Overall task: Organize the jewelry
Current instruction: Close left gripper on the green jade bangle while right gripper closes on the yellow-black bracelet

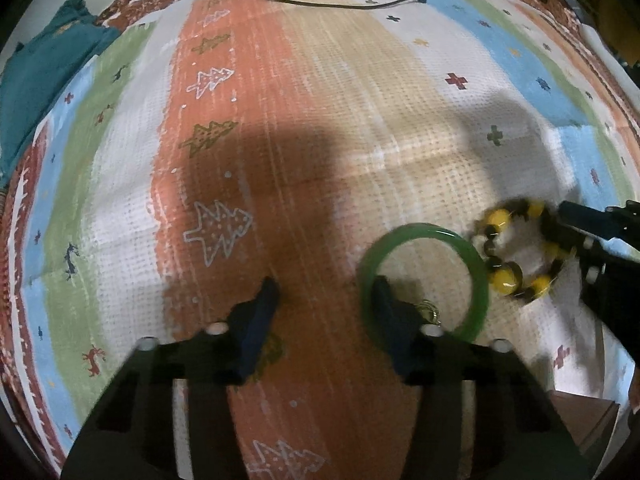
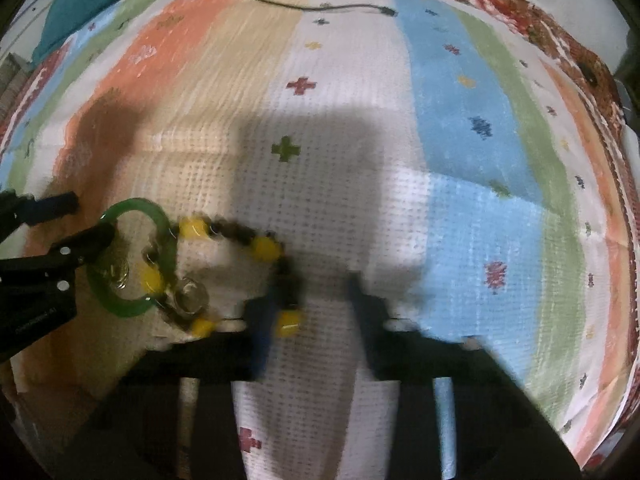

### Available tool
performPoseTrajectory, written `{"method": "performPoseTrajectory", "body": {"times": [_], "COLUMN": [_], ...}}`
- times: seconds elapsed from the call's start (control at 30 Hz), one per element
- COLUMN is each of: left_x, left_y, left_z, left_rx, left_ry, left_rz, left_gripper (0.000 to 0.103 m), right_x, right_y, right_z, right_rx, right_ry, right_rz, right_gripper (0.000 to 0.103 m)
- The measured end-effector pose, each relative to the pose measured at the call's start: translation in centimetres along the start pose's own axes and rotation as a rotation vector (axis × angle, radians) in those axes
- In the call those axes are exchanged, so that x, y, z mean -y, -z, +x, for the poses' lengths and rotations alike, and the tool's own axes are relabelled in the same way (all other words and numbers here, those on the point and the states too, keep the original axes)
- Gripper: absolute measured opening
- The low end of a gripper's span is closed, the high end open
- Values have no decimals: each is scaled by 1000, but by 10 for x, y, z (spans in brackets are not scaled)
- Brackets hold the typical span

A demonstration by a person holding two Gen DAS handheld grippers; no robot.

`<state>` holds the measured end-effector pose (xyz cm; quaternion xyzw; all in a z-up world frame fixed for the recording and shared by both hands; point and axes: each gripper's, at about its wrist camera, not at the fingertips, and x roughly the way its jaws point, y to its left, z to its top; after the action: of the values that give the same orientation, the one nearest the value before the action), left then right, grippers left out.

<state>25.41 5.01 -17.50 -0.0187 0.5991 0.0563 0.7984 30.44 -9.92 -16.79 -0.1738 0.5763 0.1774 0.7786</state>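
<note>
On the striped patterned cloth (image 1: 320, 120), a green bangle (image 1: 478, 268) lay just beside a yellow-and-dark beaded bracelet (image 1: 504, 280). The left hand-held gripper (image 1: 326, 292) stood with its jaws spread wide, one finger tip reaching inside the bangle's ring. The right hand-held gripper (image 2: 312, 284) was also spread apart, blurred, with one finger among the bracelet's beads. Two small metal rings (image 2: 192, 294) lay beside the bangle. A black cord (image 1: 340, 2) lay well apart.

Left claw (image 1: 326, 294) spread wide, right claw (image 2: 312, 300) likewise parted, both held low, side by side
</note>
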Motion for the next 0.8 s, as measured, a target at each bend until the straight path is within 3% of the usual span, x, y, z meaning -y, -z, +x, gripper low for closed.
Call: {"method": "performPoseTrajectory", "body": {"times": [0.17, 0.43, 0.8], "left_x": [3, -4, -4], "left_y": [-1, -2, 11], "left_z": [0, -6, -39], "left_rx": [-17, -15, 22], "left_ry": [-15, -4, -1], "left_rz": [-11, -46, -67], "left_gripper": [6, 7, 7], "right_x": [4, 6, 2], "right_y": [2, 8, 9], "right_z": [0, -11, -57], "right_rx": [8, 14, 152], "right_ry": [-1, -17, -82], "right_rz": [6, 16, 46], "right_gripper": [11, 11, 11]}}
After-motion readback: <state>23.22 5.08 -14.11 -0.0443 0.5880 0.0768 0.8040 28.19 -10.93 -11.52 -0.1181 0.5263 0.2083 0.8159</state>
